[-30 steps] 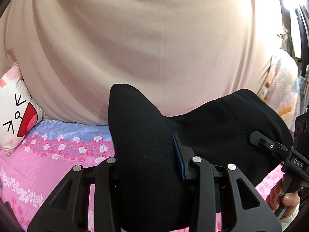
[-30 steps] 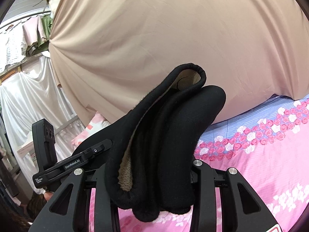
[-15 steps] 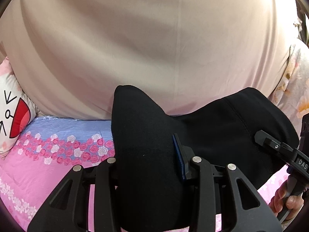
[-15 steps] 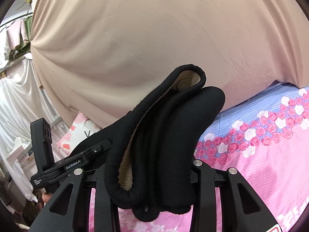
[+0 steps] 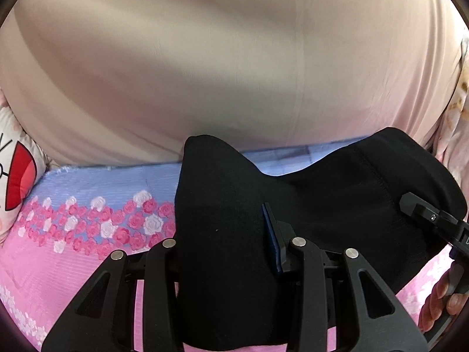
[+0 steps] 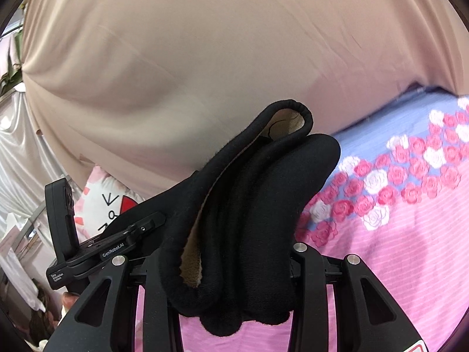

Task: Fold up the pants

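Note:
The black pants [image 5: 337,205] hang stretched between my two grippers, above a pink flowered bed [image 5: 58,270]. My left gripper [image 5: 227,243] is shut on one bunched end of them, and only the blue pad [image 5: 271,231] of one finger shows. In the right wrist view my right gripper [image 6: 234,252] is shut on the other end of the pants [image 6: 263,193], folded thick so the tan fleece lining [image 6: 192,267] shows. The fingertips are hidden by cloth. Each view catches the other gripper at its edge, the right gripper [image 5: 433,223] and the left gripper [image 6: 96,246], each held by a hand.
A beige curtain [image 5: 205,73] hangs right behind the bed's far edge. The sheet has a blue band with roses [image 6: 395,176] along that edge. A white cartoon-face pillow [image 5: 20,182] lies at the left. White hanging cloth [image 6: 17,152] sits further left.
Both grippers have come down and forward with the pants still held. The bed and curtain look nearer, and more of the blue band shows behind the pants.

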